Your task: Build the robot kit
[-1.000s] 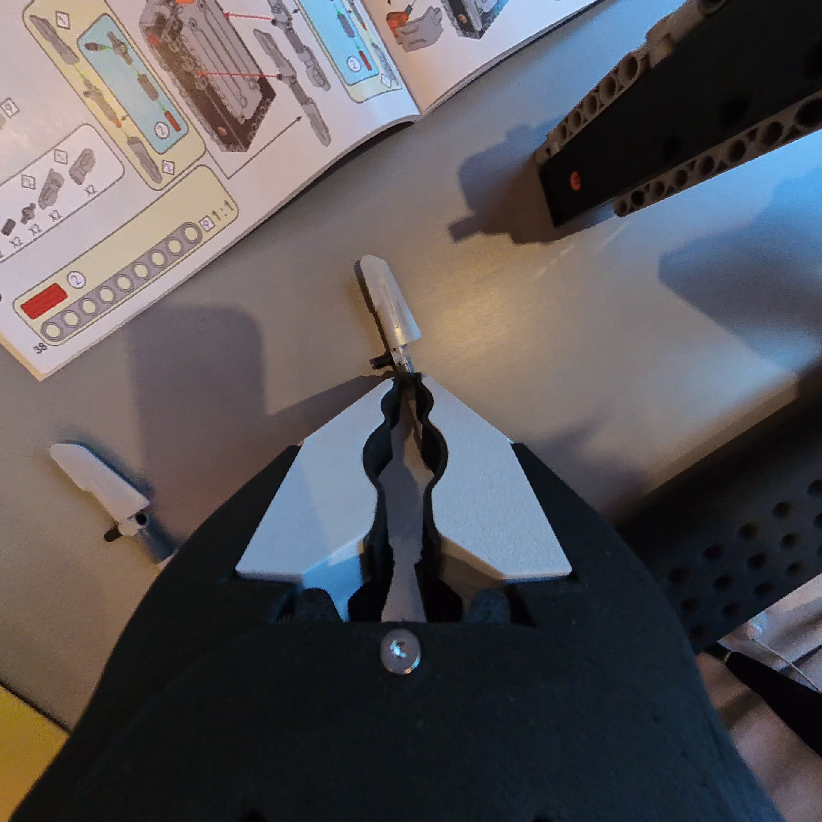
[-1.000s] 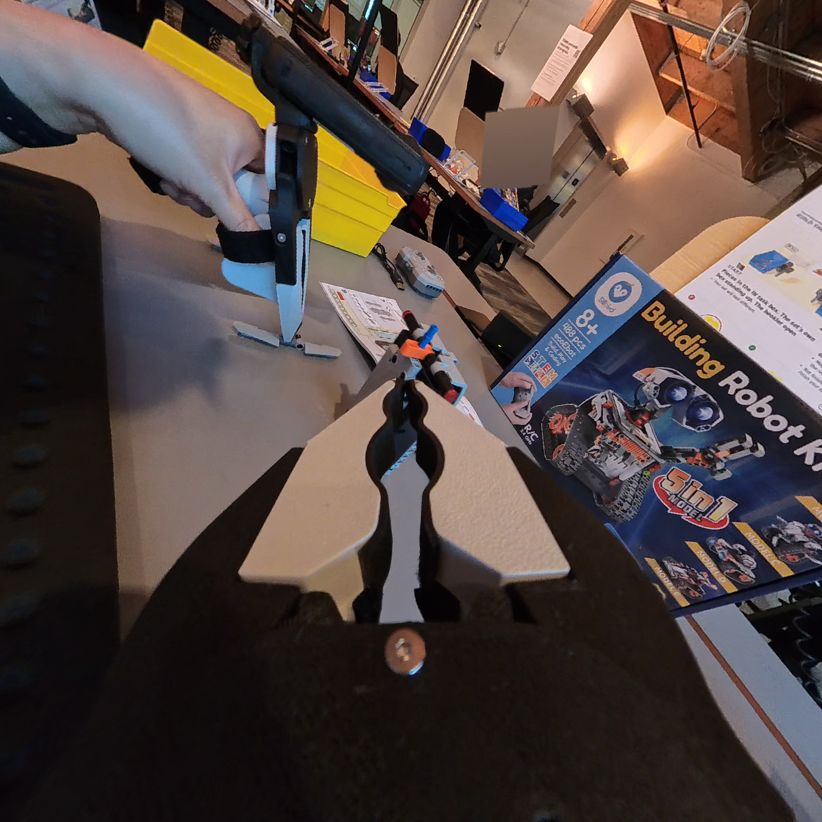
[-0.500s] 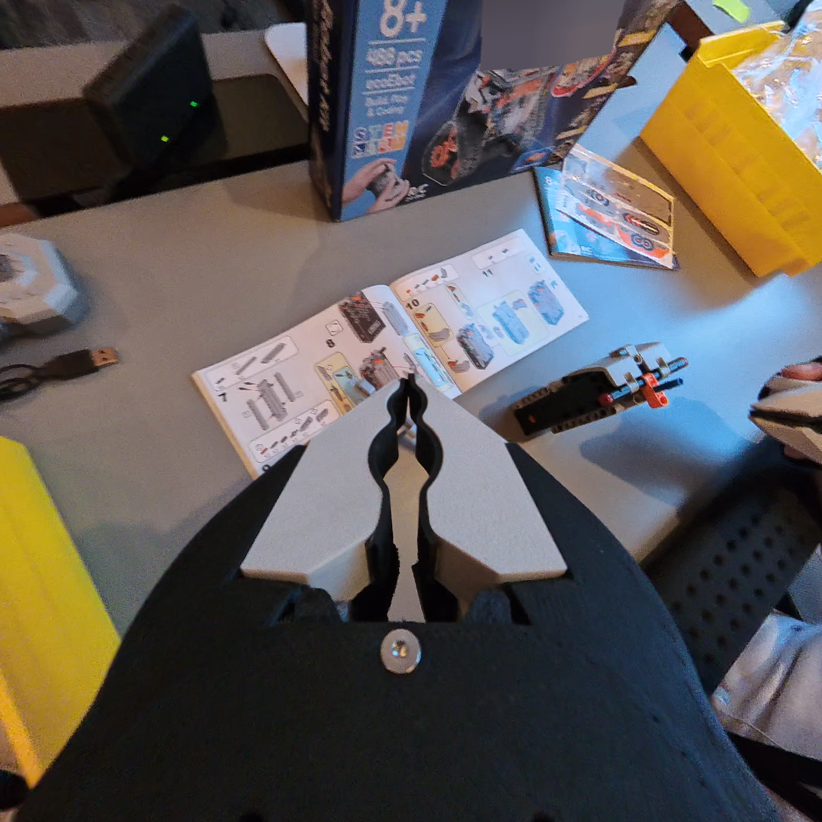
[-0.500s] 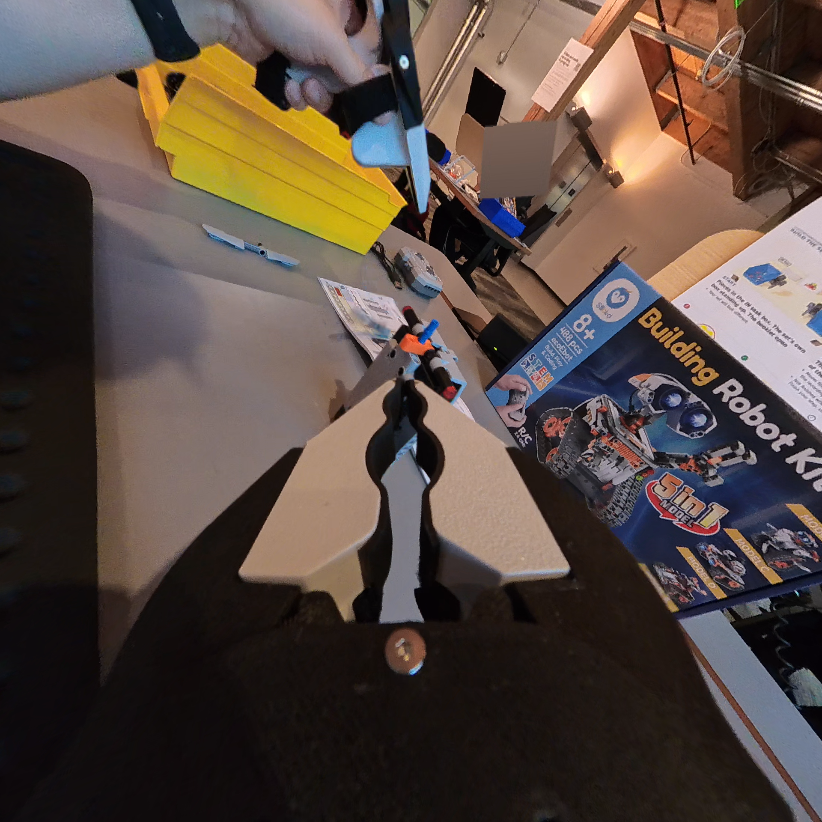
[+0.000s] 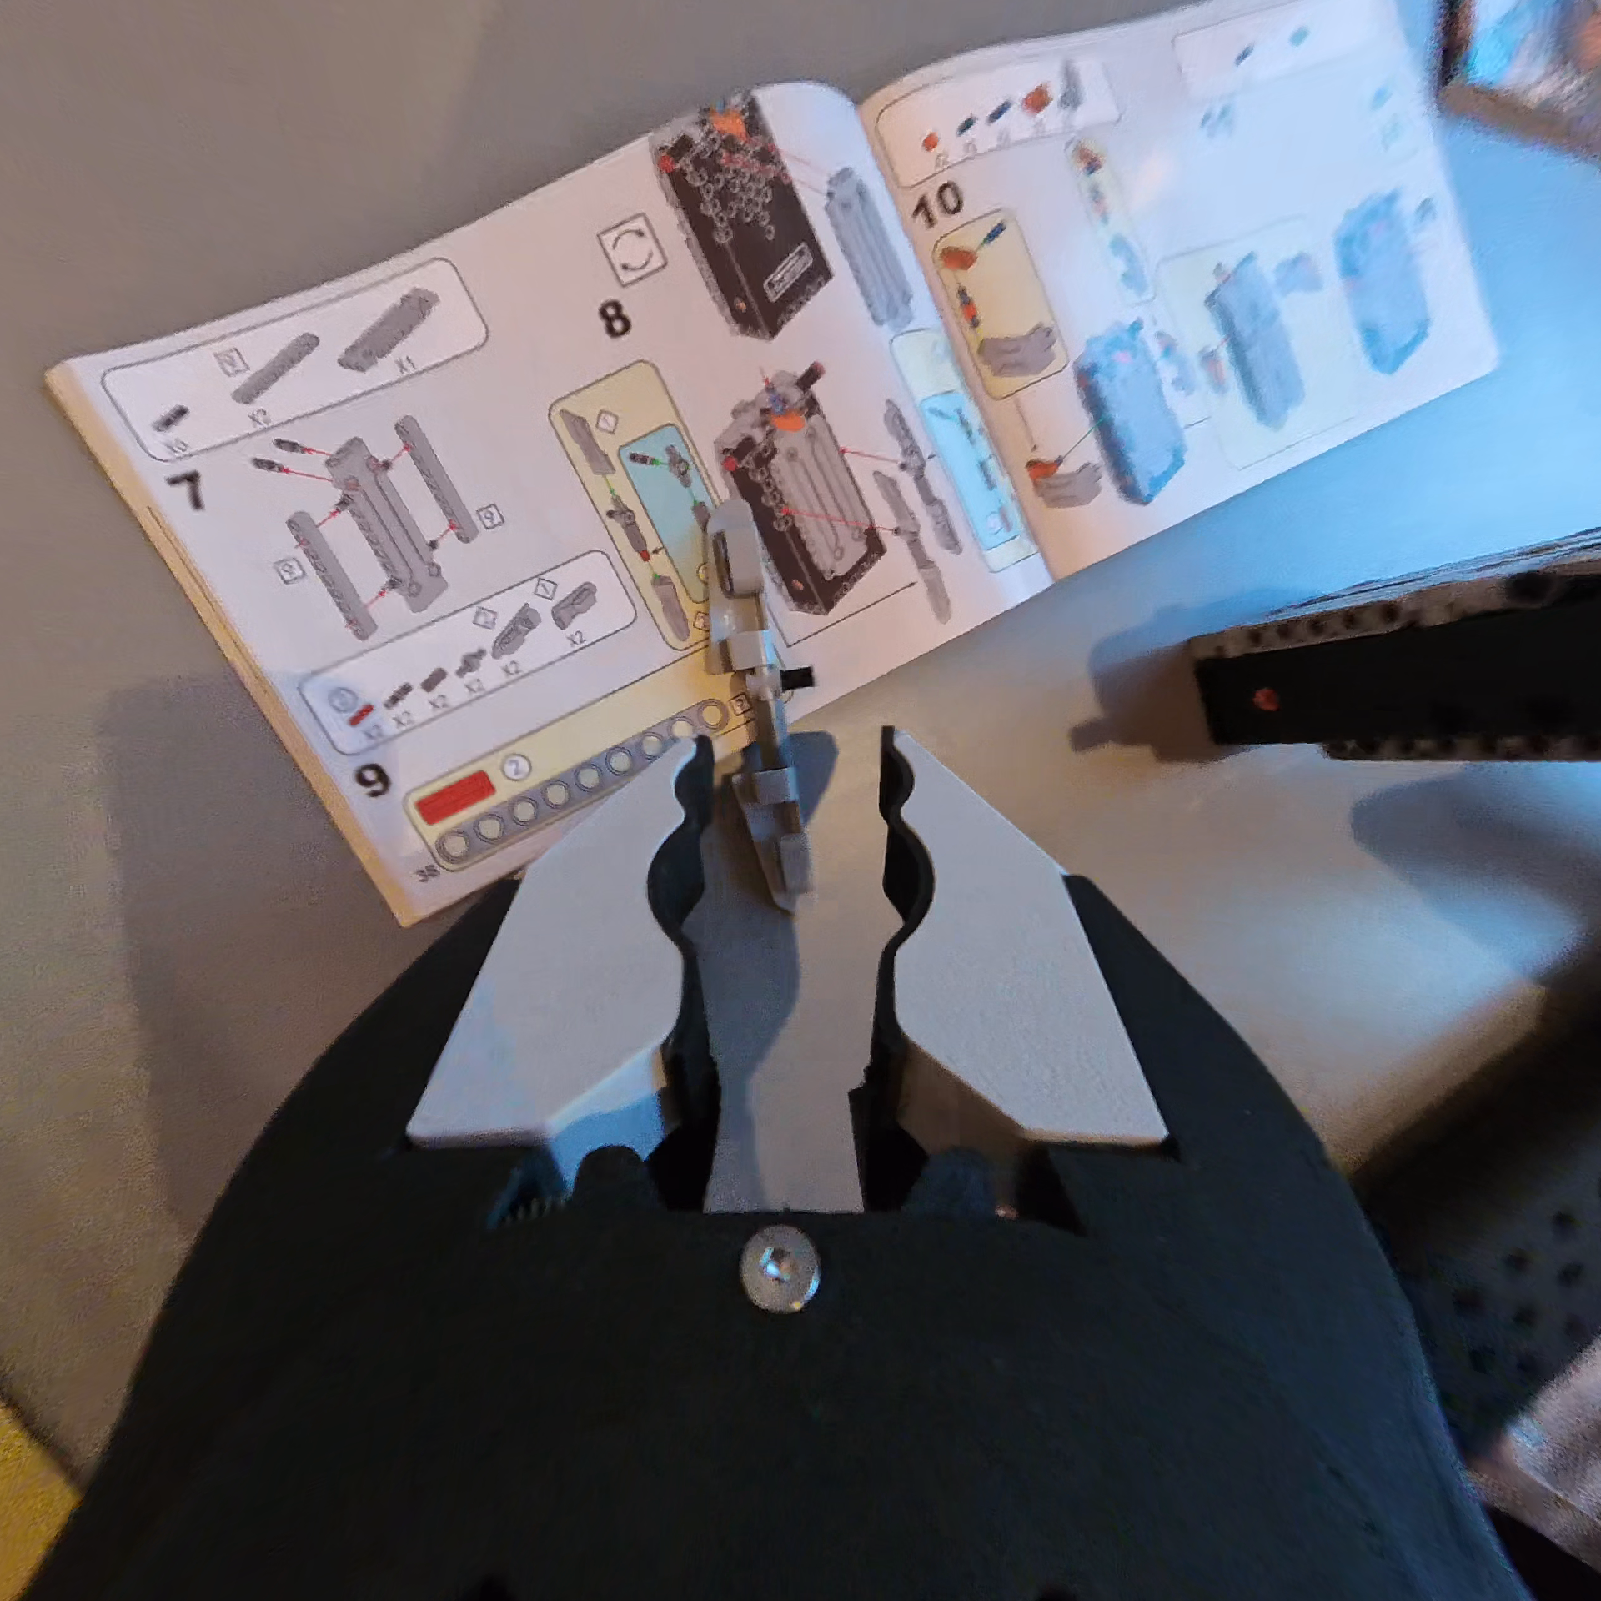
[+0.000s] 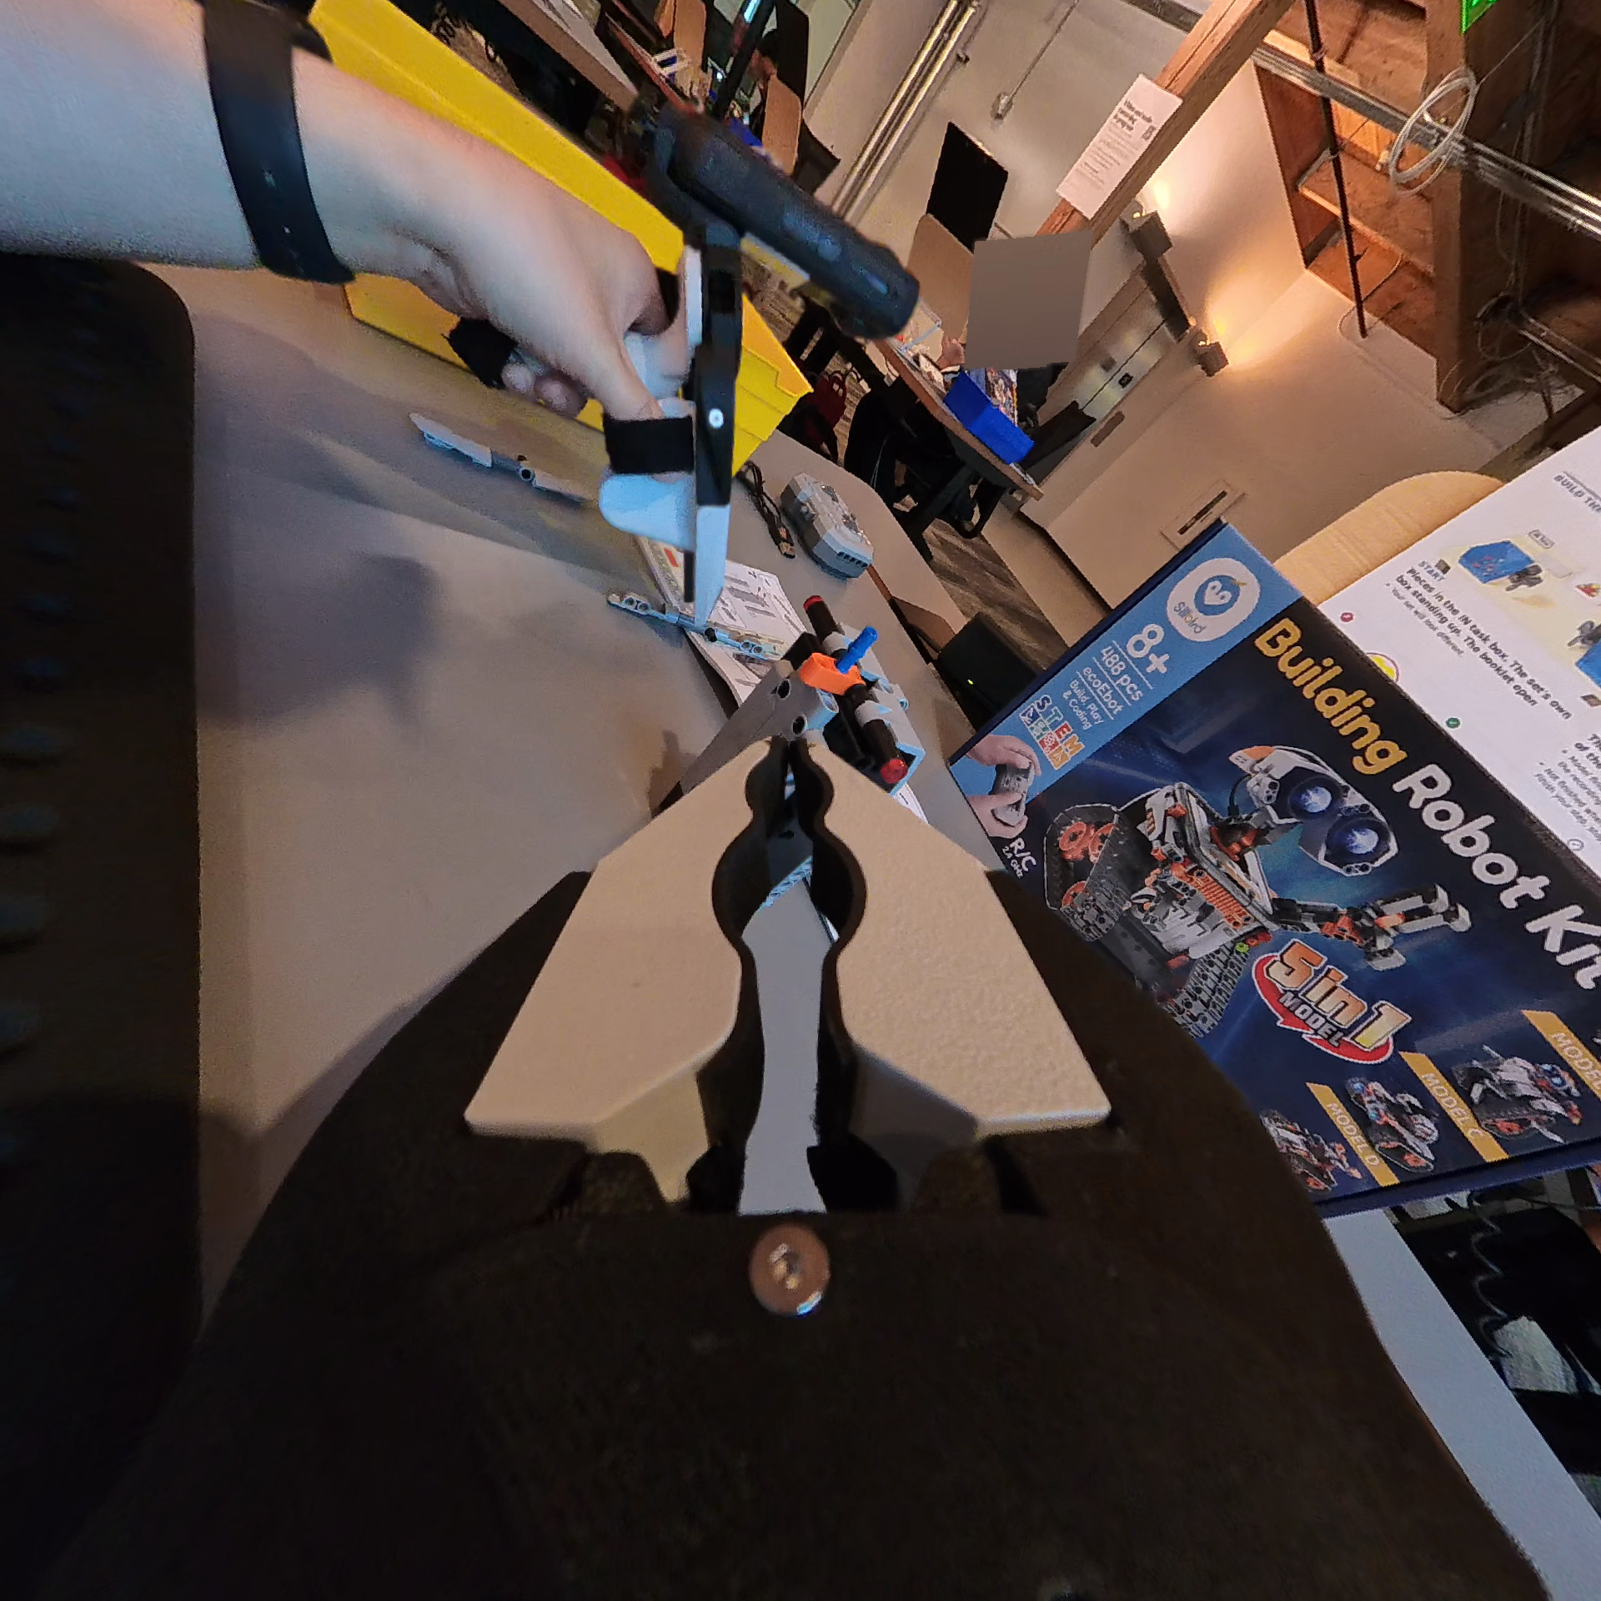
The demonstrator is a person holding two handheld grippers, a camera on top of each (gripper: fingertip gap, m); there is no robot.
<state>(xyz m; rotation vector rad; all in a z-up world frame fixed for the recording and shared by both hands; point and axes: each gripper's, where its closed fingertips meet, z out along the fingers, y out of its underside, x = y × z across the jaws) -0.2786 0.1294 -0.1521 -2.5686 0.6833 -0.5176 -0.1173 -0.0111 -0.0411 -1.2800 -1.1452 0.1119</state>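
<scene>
My left gripper [image 5: 797,743] is open, low over the table. A long grey building-kit piece [image 5: 736,572] with a small black pin lies between its fingertips, its far end on the open instruction booklet [image 5: 416,520]. In the right wrist view a hand holds the left gripper [image 6: 700,606] upright over that same grey piece [image 6: 645,604]. My right gripper [image 6: 784,755] is shut on a black and grey block assembly [image 6: 853,693] with orange and blue connectors, held off the table. This assembly also shows at the right of the left wrist view [image 5: 1386,693].
A second long grey piece [image 6: 485,450] lies farther along the grey table [image 6: 433,780]. Yellow bins [image 6: 520,147] stand behind the hand. A grey controller [image 6: 823,528] and a cable lie past the booklet. The kit box [image 6: 1299,823] stands on the right. A black perforated mat [image 6: 87,693] lies at left. One gripper's finger ends stand about 25 centimeters off the other's.
The left gripper, shut on the grey piece a second ago, rose, then came down by the booklet and opened with the piece between its fingers. The right gripper has held the block assembly throughout.
</scene>
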